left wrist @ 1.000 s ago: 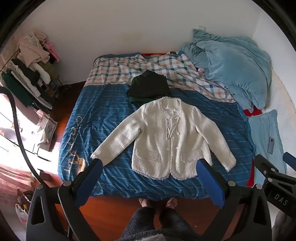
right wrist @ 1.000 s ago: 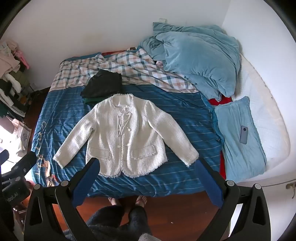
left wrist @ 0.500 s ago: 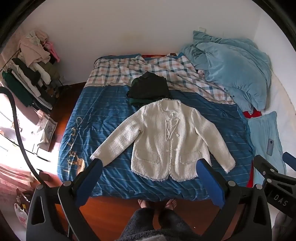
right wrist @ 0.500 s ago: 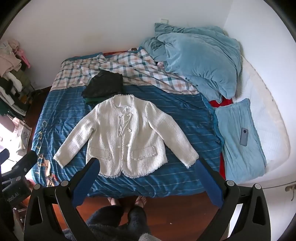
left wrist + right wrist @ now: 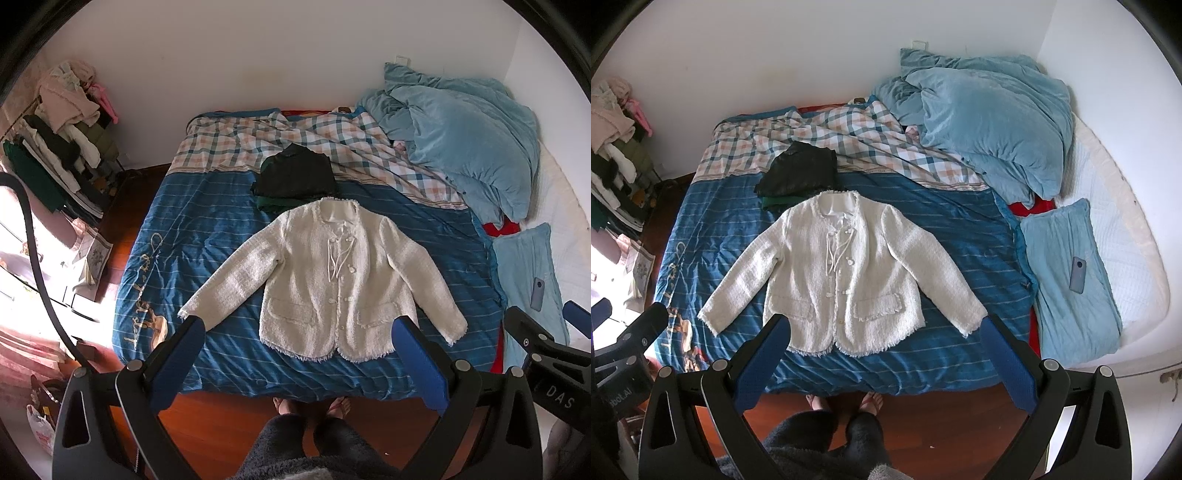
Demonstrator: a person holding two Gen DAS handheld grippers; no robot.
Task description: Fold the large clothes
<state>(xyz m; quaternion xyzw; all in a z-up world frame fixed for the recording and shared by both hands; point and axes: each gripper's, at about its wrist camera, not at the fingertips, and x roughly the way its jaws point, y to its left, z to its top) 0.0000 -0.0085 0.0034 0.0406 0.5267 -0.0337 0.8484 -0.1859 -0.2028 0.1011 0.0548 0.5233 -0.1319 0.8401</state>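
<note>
Both views have drifted slightly vs 1 s ago; jacket sits a bit higher in frame, otherwise unchanged.

L wrist view: left gripper [image 5: 297,338] spread wide, empty, above bed's near edge. Jacket [image 5: 325,280] flat, face up on bed [image 5: 207,229], sleeves out, dark clothes [image 5: 295,177] at its collar.

R wrist view: right gripper [image 5: 884,338] spread, empty. Jacket [image 5: 842,273] mid-bed; phone [image 5: 1077,275] on pillow [image 5: 1067,295] w/ duvet [image 5: 990,122] behind.

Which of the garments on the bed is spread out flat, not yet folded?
The white tweed jacket, sleeves spread wide on the blue striped cover. The dark garments beyond its collar lie in a folded pile.
</note>
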